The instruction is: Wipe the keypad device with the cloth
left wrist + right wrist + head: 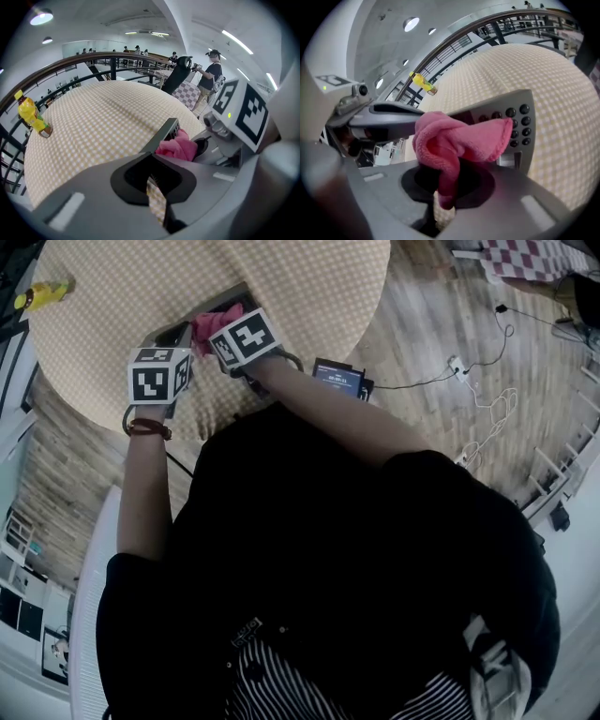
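The keypad device [516, 123] is a grey slab with rows of dark round buttons, lifted at a tilt above the checked round table [112, 296]. My left gripper [153, 177] is shut on the device's near edge [165, 135], which shows edge-on in the left gripper view. My right gripper [443, 190] is shut on a pink cloth [454, 138]. The bunched cloth lies against the device's face beside the buttons. In the head view the cloth [212, 324] shows between the two marker cubes, and the device is mostly hidden beneath them.
A yellow bottle [41, 293] lies at the table's far left edge. A small black unit with a lit screen [338, 378] sits at the table's near edge, with cables [480, 399] trailing over the wooden floor. A dark railing [70, 65] curves behind the table.
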A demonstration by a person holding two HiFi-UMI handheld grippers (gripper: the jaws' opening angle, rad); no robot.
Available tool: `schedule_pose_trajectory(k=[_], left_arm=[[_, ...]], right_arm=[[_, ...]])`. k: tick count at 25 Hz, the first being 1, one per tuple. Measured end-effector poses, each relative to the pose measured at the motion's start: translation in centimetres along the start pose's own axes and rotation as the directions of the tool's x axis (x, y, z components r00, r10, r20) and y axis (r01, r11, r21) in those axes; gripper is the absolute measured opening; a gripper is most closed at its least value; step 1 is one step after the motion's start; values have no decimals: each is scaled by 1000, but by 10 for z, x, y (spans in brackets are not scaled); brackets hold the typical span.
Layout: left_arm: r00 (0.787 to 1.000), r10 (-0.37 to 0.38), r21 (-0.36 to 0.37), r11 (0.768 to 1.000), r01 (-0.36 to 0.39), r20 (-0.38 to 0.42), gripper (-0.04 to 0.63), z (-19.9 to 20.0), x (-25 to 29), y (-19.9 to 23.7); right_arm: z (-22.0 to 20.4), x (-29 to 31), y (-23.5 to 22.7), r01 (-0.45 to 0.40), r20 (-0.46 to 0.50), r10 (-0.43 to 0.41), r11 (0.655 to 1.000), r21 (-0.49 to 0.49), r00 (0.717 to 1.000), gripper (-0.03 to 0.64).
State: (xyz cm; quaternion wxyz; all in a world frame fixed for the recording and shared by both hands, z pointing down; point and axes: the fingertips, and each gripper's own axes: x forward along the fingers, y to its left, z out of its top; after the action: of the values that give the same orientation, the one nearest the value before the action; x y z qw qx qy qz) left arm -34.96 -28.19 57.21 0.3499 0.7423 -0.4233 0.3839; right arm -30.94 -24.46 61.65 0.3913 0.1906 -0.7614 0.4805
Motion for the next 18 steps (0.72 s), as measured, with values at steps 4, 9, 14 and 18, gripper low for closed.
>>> schedule_pose_trajectory(k=[4,9,14,18], left_arm=[[1000,0,-9,1000,0,3,5,0,-1,0],[1000,-6,4,1000,6,-5,5,2,1,-1],[1000,-3,0,1000,3,-8,5,0,3,-2],[1000,9,18,1000,-9,-3,5,3,3,0]], right_arm=[[-30,15,-13,25,-71,-25,1000,-2,997,62],[-42,21,-20,33,-123,-34,999,-12,992,62],[-32,14,-15,52,-74,-53,998,-23,996,62],[13,-6,7,73,55,-67,990,-119,996,61]])
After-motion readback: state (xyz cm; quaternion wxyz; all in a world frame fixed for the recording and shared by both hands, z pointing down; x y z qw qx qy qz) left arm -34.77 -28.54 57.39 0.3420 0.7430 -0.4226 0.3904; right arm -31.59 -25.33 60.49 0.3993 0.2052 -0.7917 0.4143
